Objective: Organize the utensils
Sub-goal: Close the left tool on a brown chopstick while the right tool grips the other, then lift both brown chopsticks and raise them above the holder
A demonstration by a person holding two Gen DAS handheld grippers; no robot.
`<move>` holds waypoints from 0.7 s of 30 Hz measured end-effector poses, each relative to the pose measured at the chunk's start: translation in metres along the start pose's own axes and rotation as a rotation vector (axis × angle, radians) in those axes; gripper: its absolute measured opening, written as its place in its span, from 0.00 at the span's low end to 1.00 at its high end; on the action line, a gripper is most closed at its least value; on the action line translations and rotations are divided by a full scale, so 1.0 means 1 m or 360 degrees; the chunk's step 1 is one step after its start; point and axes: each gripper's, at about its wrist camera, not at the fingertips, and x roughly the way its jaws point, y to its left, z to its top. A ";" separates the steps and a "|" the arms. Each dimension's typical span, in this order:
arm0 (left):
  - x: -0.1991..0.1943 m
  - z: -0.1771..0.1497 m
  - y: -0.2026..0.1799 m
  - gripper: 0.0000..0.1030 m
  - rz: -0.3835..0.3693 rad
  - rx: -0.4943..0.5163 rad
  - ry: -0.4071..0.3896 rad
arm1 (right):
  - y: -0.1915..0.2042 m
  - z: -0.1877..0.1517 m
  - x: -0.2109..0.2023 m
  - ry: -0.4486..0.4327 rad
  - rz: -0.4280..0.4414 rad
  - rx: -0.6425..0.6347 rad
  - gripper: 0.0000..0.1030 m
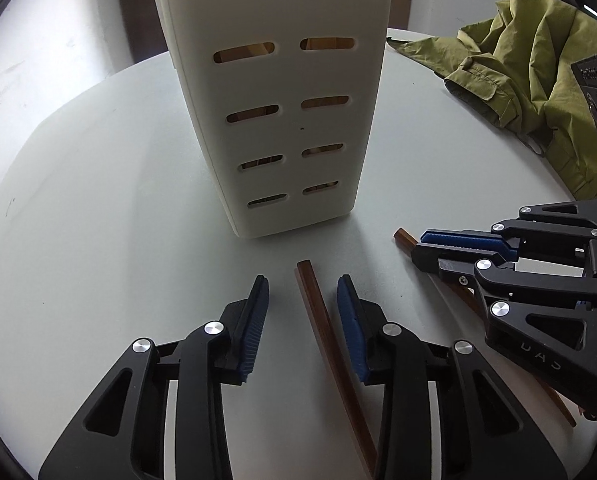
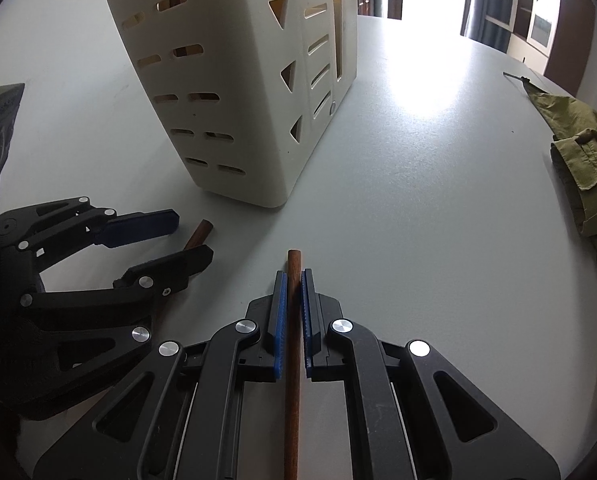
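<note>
White table [image 2: 418,200], chopstick [image 2: 293,320] between right fingers [image 2: 280,320]

The utensil holder [image 1: 282,128] is cream-white, patterned with rows of slots, on a pale grey-white bench [image 1: 98,240]. Both chopsticks [image 1: 326,344] [image 2: 293,360] are reddish brown. Each black hand-held gripper [image 1: 302,292] [image 2: 293,280] carries ribbed blue pads [image 1: 254,332]; the crumpled cloth [image 1: 530,64] is olive green.

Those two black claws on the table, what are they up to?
A person is sorting chopsticks into the white holder. The right claw is shut on one brown chopstick. The left claw sits over a second chopstick lying on the table, pads either side of it but not yet pressing. Neither is in the holder yet.
</note>
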 end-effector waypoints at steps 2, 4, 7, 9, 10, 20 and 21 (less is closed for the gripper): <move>0.001 0.002 0.000 0.20 0.0002 -0.0003 0.0015 | 0.002 0.002 0.000 0.0013 0.0017 -0.0010 0.11; 0.001 0.003 0.001 0.15 0.0004 -0.0001 0.0025 | 0.007 0.003 0.000 0.0020 0.0062 -0.0044 0.29; 0.001 0.003 0.001 0.10 0.0006 0.0010 0.0025 | 0.019 0.002 0.001 0.0007 -0.0010 -0.0093 0.28; 0.001 0.003 0.002 0.08 0.0003 0.0007 0.0025 | 0.021 0.002 0.001 -0.0004 -0.0066 -0.0102 0.19; 0.001 0.003 0.003 0.07 0.0000 0.0004 0.0028 | 0.020 0.002 0.001 -0.0003 -0.0073 -0.0087 0.14; -0.007 0.002 0.007 0.07 0.0008 -0.0002 0.0010 | 0.018 -0.001 -0.001 -0.0005 -0.0060 -0.0058 0.08; -0.010 0.003 0.008 0.07 0.0006 -0.0006 -0.0001 | 0.018 -0.001 -0.002 -0.0002 -0.0055 -0.0051 0.08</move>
